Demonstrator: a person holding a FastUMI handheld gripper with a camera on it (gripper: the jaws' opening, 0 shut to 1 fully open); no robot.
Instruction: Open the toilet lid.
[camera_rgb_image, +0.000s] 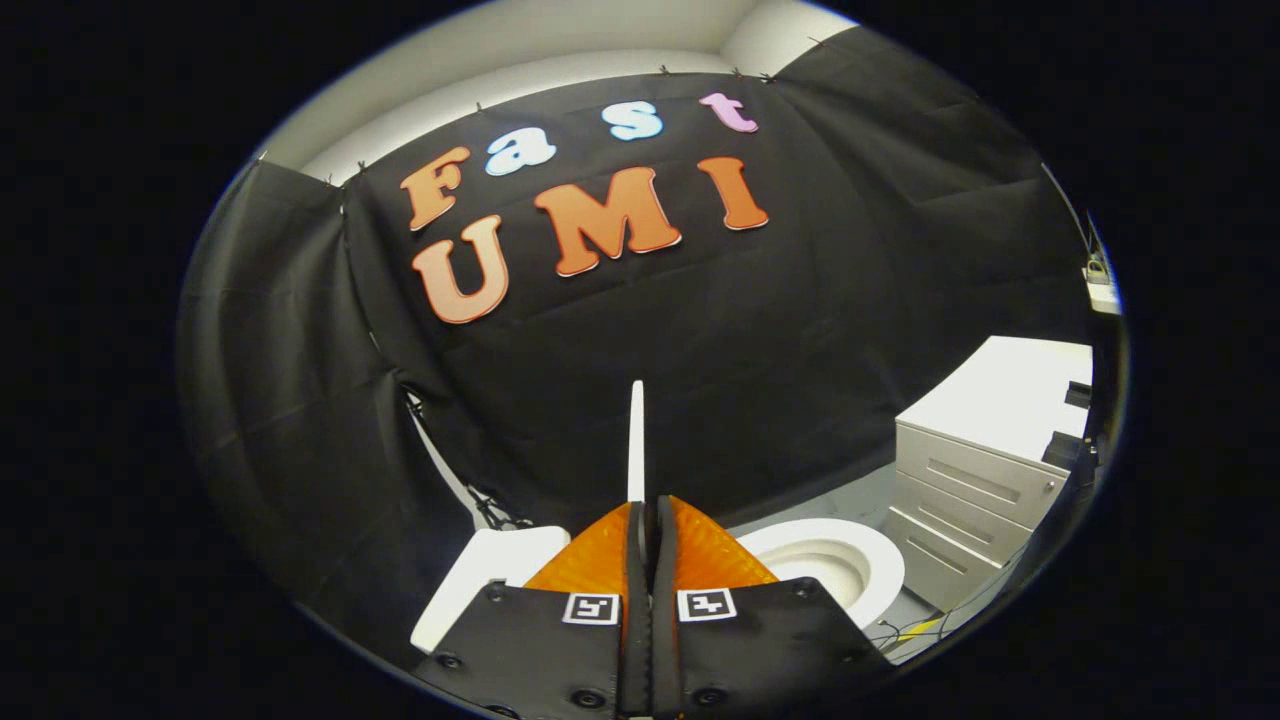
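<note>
Pinching the lid (636, 440) edge-on between my fingers (600, 560), closed tight on it. It's standing upright with the bowl (830, 560) open just right, so basically done, only letting go left.

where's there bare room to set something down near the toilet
The drawer cabinet's flat top beside the toilet bowl is bare. Floor between cabinet and bowl is narrow, with cables. The claw is shut on the raised lid's edge.

Pale floor (905, 612) carried toilet (820, 565) w/ drawer cabinet (975, 490) just beside; cables (915, 630) lay near cabinet base.
</note>
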